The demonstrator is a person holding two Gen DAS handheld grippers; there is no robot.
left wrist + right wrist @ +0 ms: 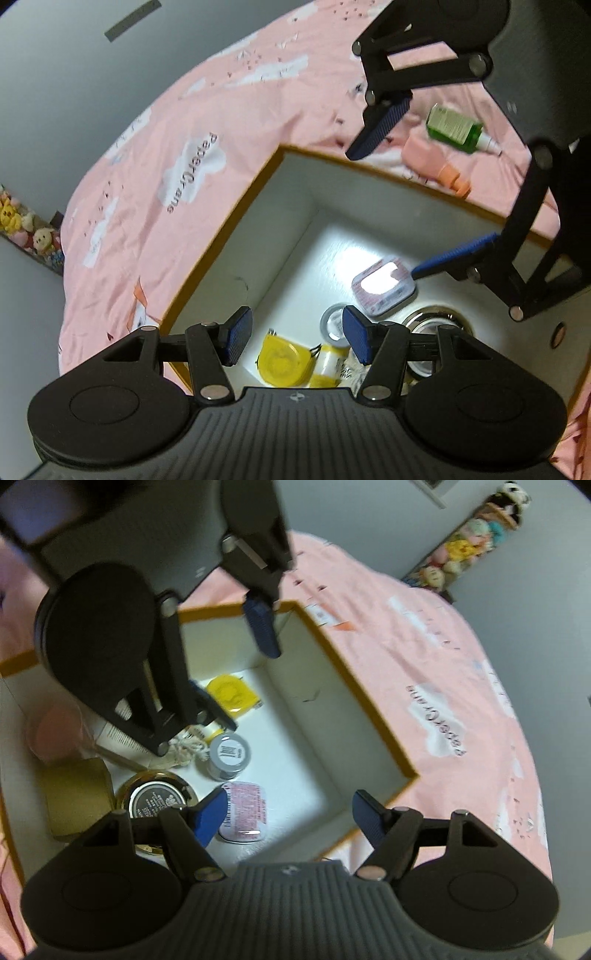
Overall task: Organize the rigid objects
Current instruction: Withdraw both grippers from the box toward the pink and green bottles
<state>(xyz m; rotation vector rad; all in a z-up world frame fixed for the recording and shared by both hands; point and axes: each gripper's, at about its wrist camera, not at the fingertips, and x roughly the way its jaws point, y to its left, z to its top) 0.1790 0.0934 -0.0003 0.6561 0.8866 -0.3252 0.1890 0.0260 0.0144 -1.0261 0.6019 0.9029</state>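
Fingers (210, 814) spread empty above the white, orange-rimmed box (369, 709) of small containers.

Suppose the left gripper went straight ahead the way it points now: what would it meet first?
Probably the yellow tape measure on the floor of the open box. It lies between the open left gripper fingers in its own view, with nothing nearer visible, though depth is uncertain.

Dim room, w/ light pooling on your white box floor (334, 251); glare blows out the plastic packet (382, 286). Fisheye bends the bed's (192, 110) edges. Your nearest gripper parts look soft, blurred; corners vignette dark.
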